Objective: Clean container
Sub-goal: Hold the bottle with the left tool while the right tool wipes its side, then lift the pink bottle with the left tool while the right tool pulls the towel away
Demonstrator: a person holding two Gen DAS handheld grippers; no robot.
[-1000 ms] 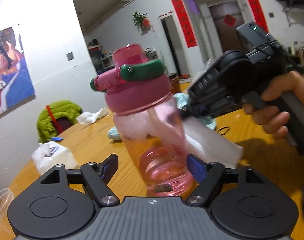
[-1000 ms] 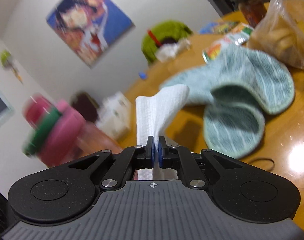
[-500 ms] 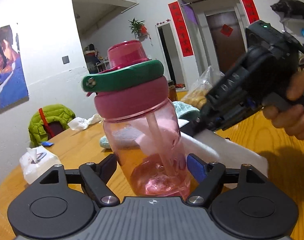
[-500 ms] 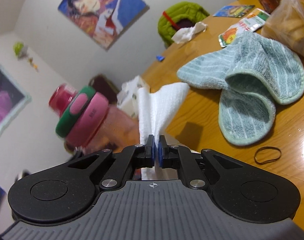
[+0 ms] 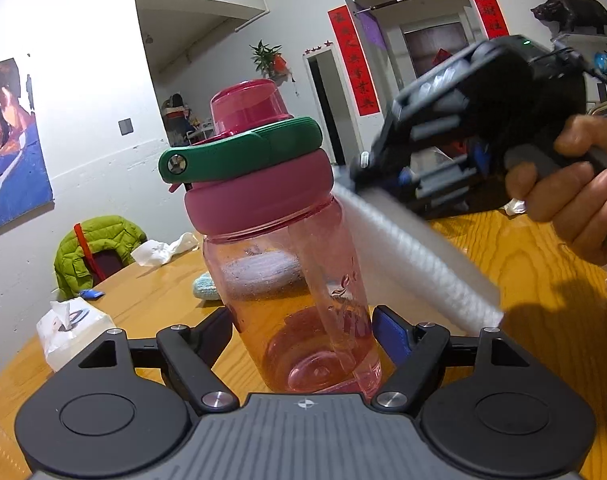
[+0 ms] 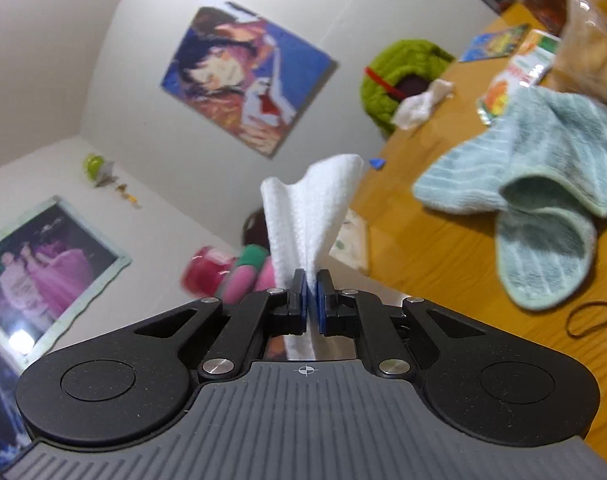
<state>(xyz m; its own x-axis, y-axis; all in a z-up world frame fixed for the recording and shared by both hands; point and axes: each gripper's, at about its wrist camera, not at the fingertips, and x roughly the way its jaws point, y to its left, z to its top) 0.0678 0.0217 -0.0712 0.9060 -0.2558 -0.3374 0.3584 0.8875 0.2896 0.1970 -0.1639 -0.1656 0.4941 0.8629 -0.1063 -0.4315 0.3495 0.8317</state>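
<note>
Pink translucent plastic fills the centre of the left wrist view: the bottle [image 5: 299, 280] stands between the two fingers of the left gripper [image 5: 303, 332], which are clamped against its lower body, one on each side. The bottle leans slightly, its base raised above the wooden table [image 5: 535, 280]. A magenta collar, a green carry loop [image 5: 243, 152] and a pink cap [image 5: 249, 106] top it.

Just to the right of the bottle, a white paper towel [image 5: 415, 256] runs as a blurred band from the neck down past the bottle's side, touching or nearly touching the plastic; which, I cannot tell. It hangs from the right gripper [image 5: 359, 172], held by a hand [image 5: 571, 192].

In the right wrist view, the right gripper [image 6: 311, 300] has its blue-padded fingers pinched tight on the paper towel [image 6: 307, 216], which fans upward from them. The bottle's cap [image 6: 207, 272] shows blurred, low and to the left behind the towel.

Farther out on the table lie a light blue cloth [image 6: 543, 200], a rubber band [image 6: 589, 318], a tissue pack [image 5: 71, 328] and a crumpled tissue [image 6: 421, 104]. A green jacket [image 5: 99, 244] hangs over a chair, and a poster [image 6: 247, 76] is on the white wall.
</note>
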